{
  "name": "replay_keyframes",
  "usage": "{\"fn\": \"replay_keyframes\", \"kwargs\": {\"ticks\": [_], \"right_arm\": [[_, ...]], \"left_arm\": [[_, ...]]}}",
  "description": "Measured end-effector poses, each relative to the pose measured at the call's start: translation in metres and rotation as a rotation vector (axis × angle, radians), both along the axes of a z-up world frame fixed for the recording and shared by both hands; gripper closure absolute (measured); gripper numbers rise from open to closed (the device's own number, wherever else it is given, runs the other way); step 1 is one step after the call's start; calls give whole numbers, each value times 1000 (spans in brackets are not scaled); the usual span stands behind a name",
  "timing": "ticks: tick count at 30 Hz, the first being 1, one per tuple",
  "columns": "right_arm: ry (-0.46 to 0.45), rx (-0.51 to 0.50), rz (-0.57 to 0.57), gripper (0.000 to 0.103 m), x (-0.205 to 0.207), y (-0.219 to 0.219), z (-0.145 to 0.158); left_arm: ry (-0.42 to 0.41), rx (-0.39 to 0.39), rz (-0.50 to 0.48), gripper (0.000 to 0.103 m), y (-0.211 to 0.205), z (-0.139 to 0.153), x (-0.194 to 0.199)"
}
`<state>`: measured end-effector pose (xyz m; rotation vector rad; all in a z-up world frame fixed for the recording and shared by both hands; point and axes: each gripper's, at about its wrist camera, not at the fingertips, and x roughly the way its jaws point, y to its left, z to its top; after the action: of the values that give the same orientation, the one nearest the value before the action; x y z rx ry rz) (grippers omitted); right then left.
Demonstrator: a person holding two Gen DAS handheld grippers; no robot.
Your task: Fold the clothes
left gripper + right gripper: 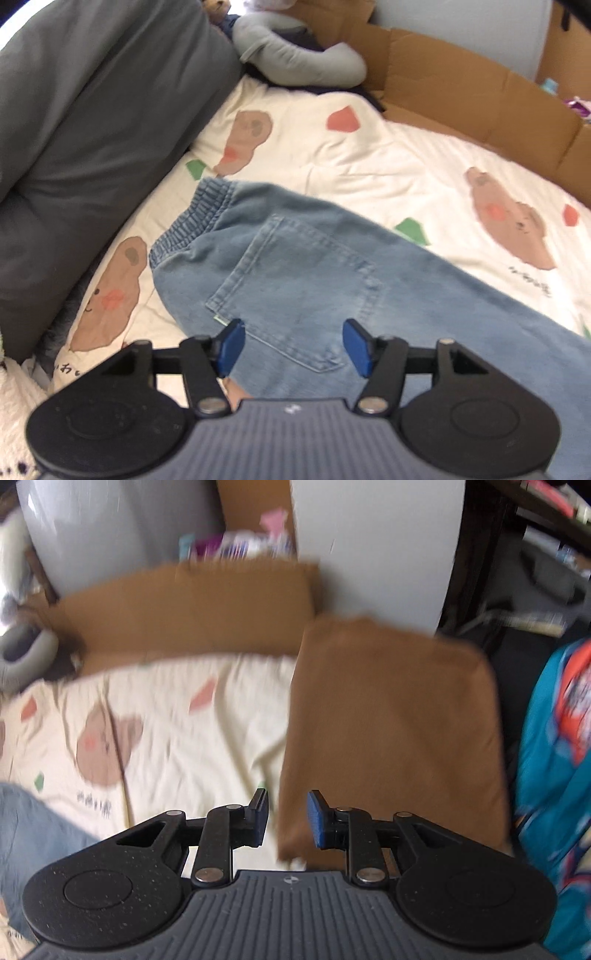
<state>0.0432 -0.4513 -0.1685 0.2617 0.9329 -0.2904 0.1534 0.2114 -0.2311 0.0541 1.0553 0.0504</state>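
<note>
**Two empty grippers, one pair of jeans lying loose**

Your left gripper hangs wide open above the jeans, which lie on the bear-print blanket, back pocket up. Your right gripper is partly open, holding nothing, beside the folded brown cloth. Pinch only the top layer and your fold could drag crooked. Go in too deep and you could snag the blanket too.

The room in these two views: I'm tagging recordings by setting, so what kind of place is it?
Most likely a bedroom at home. A bear-print bedspread covers a bed, with a grey duvet bunched at one side and jeans laid on it for folding.
</note>
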Motion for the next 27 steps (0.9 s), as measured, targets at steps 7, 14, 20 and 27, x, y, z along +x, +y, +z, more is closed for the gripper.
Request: {"fn": "replay_keyframes", "kwargs": {"ticks": [7, 14, 20, 27], "right_arm": [[-94, -42, 13, 67, 6, -48, 98], [-143, -40, 44, 66, -18, -77, 154], [-162, 11, 54, 63, -55, -92, 157], [-112, 105, 80, 60, -116, -90, 112]], "left_arm": [[9, -97, 11, 32, -10, 34, -15], [23, -92, 10, 32, -14, 55, -36], [27, -55, -3, 26, -17, 73, -49], [35, -29, -35, 24, -32, 82, -61]]}}
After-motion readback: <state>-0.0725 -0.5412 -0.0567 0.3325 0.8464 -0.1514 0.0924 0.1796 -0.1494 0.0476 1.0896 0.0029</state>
